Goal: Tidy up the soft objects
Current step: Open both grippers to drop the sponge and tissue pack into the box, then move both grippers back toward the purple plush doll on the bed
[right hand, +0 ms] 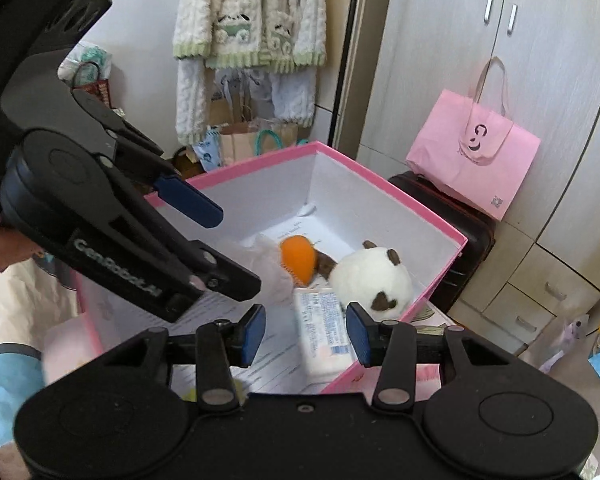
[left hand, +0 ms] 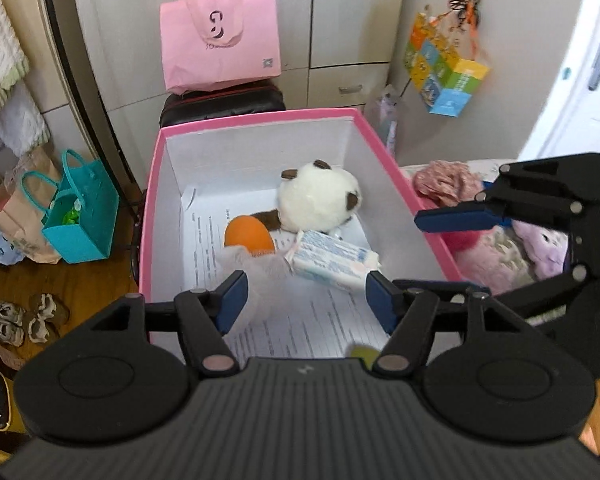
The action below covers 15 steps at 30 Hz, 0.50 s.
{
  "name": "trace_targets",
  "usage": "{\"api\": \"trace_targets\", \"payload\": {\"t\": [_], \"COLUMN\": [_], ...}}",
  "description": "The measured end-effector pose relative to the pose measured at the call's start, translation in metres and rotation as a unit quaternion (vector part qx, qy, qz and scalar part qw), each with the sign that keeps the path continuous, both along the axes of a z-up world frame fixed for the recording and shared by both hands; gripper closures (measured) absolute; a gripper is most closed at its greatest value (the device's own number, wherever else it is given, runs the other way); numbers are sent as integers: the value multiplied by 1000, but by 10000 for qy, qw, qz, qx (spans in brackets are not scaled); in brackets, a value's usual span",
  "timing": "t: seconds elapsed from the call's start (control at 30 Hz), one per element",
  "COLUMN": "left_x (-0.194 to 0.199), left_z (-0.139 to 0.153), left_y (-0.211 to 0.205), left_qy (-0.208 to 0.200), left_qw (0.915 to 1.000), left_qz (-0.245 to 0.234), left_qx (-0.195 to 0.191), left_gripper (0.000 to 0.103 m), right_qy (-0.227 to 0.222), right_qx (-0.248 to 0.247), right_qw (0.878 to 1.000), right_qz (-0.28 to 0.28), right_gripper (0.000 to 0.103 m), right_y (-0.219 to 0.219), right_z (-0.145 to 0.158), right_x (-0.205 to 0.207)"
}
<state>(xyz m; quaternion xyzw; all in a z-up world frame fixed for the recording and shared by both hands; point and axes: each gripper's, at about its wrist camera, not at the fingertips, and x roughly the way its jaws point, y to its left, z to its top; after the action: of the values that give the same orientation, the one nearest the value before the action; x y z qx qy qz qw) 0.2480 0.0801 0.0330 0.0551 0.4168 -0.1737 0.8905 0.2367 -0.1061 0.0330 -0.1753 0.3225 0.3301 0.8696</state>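
Fingers (left hand: 380,300) of both grippers stand apart and empty above a pink box (left hand: 256,120), the left gripper (left hand: 306,294) over its near end, the right gripper (right hand: 306,334) alongside. Inside lie a panda plush (left hand: 320,196), an orange ball (left hand: 249,234) and a wipes pack (left hand: 332,260).

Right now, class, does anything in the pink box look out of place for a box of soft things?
Yes. Printed paper sheets line the floor of the pink box, under the plush toy, orange ball and wipes pack. Paper is not a soft thing.
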Motion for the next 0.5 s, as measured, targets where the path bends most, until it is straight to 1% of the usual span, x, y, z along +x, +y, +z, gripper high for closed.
{"api": "trace_targets", "payload": {"t": [0.1,0.2,0.3,0.37,0.5], "left_x": [-22,-45,-69,-84,-106], "left_z": [11,19,30,38,46], "left_y": [1,0,0,0,0], "left_qy": [-102,-50,-178,-304,-332], "left_qw": [9998,9994,9987,9980,9967], "left_qz": [-124,-315,-429,-488,-683], "left_qx": [69,101,223,266,277], "left_gripper": [38,38,37,33,30], "right_qy": [-92,-154,-229,-284,-388], "right_qx": [21,16,60,94,150], "right_qw": [10000,9999,9997,9995,9990], "right_qz": [4,15,58,104,170], "right_gripper": [51,50,50,43,37], "right_y": [-2,-4,-6,-9,-15], "right_z": [9,18,29,37,51], "right_x": [-18,-36,-53,-65,-91]}}
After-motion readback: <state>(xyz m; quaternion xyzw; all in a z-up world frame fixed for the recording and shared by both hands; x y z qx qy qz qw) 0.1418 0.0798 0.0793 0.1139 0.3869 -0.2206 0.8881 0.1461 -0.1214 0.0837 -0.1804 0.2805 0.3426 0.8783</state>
